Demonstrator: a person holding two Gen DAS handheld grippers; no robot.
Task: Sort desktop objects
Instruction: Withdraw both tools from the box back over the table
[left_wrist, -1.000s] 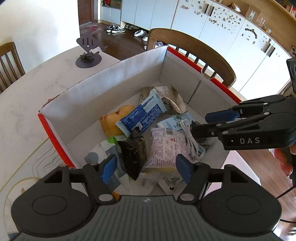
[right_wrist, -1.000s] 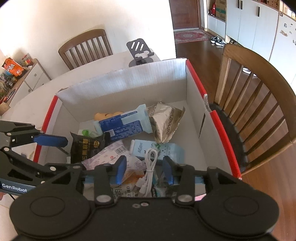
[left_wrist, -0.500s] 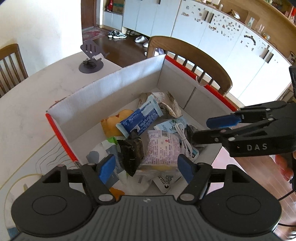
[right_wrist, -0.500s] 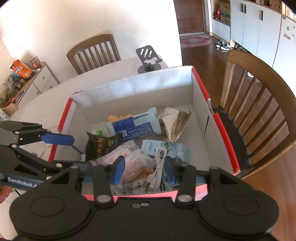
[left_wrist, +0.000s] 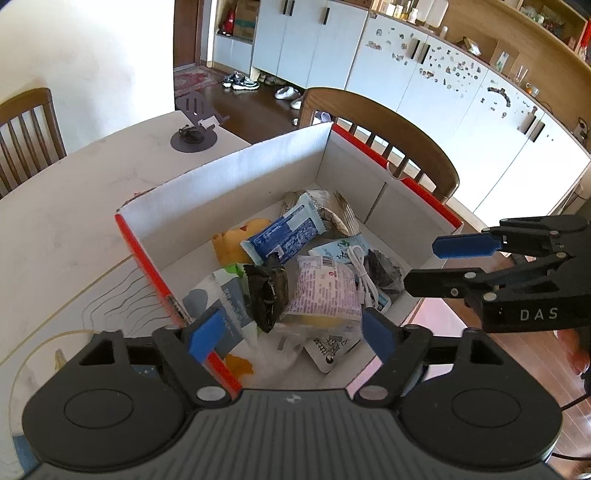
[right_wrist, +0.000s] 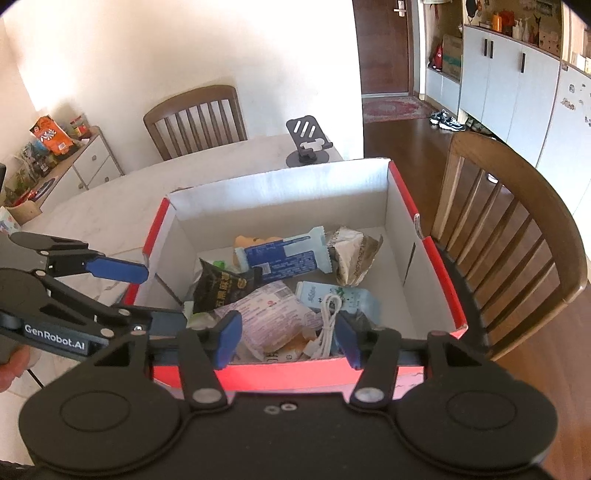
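Box (right_wrist: 277, 192), red-edged cardboard, at table corner beside chair; holds snack packets, white cable (right_wrist: 327, 325) coiled at near wall, long axis running away from tongs. Right gripper (right_wrist: 288, 339) nearer, just above it, jaws opening, empty. Left gripper (left_wrist: 291, 334) over near-left corner, jaws opening, empty.

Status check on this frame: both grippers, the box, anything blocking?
Left gripper and right gripper: jaws opening, nothing between them, above the box's near edge. Red box holds the snack packets and white cable. Nothing in the way.
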